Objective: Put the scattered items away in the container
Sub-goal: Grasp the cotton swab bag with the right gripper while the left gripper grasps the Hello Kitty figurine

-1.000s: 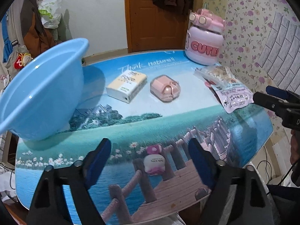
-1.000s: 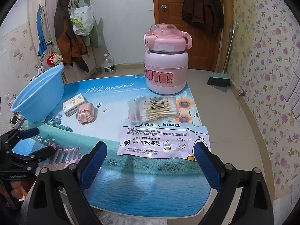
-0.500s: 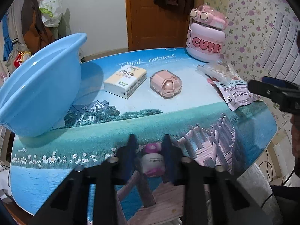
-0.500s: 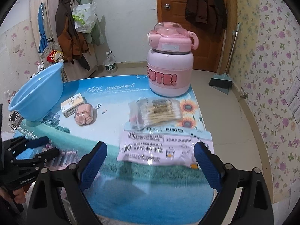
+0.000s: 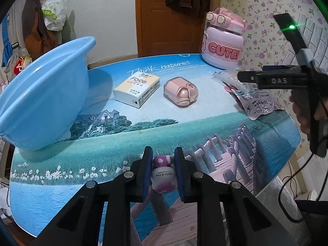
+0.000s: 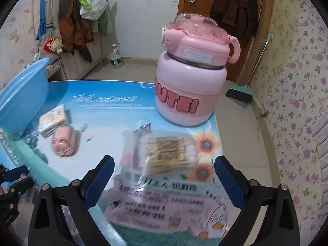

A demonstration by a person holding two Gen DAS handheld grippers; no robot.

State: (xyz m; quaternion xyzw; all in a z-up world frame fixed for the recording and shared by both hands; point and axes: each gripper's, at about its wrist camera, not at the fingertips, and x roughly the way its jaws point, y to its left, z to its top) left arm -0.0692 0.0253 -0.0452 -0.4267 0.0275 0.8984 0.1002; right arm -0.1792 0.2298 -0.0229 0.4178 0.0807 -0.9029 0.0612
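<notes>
The left gripper [image 5: 163,172] has just snapped in from a wide spread, and its blue-padded fingers [image 5: 148,171] now pinch the small pink-and-white Hello Kitty bottle [image 5: 163,177] down at 6 o'clock on the printed scenic tabletop [image 5: 184,127]. So the first pickup looks secured, with the lift toward the tilted light-blue plastic basin [image 5: 43,94] at 9 o'clock as the likely next step! The bottle is squat, magenta-capped, label facing the camera, and I can't tell whether it is clear of the tabletop yet. Meanwhile the right gripper [image 6: 164,181] has swung in, fingers spread wide and empty, over the clear bag of cotton swabs [image 6: 164,153] and the flat pale-pink printed pouch [image 6: 164,209].
</notes>
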